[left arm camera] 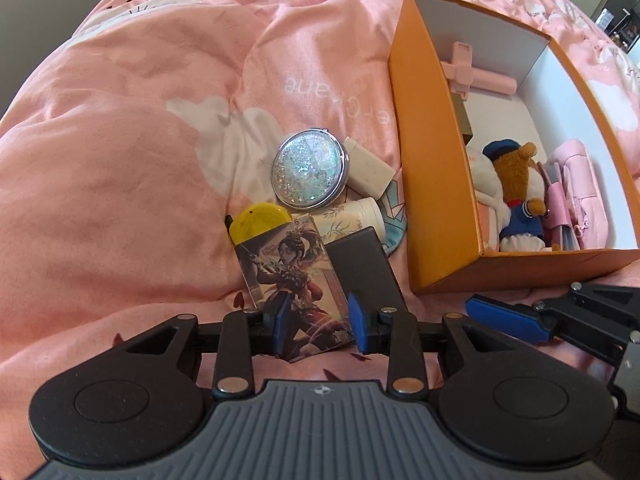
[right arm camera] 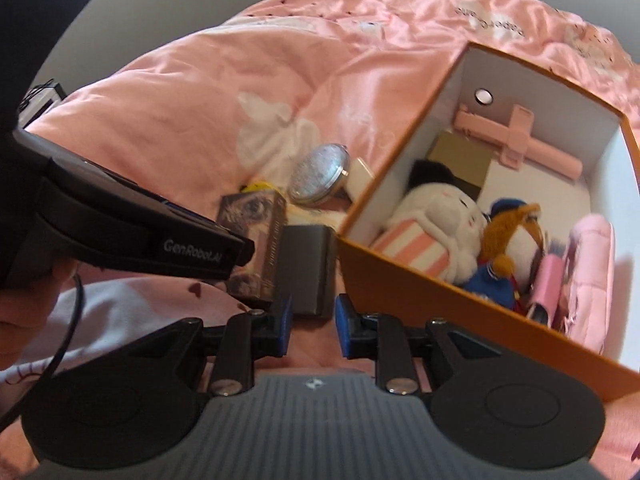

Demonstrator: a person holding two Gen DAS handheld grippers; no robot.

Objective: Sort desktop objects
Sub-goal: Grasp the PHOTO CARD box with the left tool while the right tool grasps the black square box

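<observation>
A card box with a warrior picture [left arm camera: 294,280] lies on the pink duvet beside a flat black box [left arm camera: 364,270]. My left gripper [left arm camera: 320,322] hangs over the card box's near end, open, with a pad on each side and neither pressing. My right gripper [right arm camera: 314,324] points at the near end of the black box [right arm camera: 308,268]; its jaws stand a narrow gap apart with nothing in them. In the left wrist view the right gripper [left arm camera: 480,310] is off to the right of that box. Behind lie a glitter compact [left arm camera: 308,174], a white block [left arm camera: 368,166], a floral bottle [left arm camera: 352,218] and a yellow disc [left arm camera: 258,224].
An open orange box [left arm camera: 432,168] stands to the right of the pile. It holds a pink selfie stick [right arm camera: 520,144], plush toys [right arm camera: 444,224] and a pink pouch [right arm camera: 592,264]. The left gripper's black body [right arm camera: 192,248] crosses the left of the right wrist view. Rumpled duvet lies all around.
</observation>
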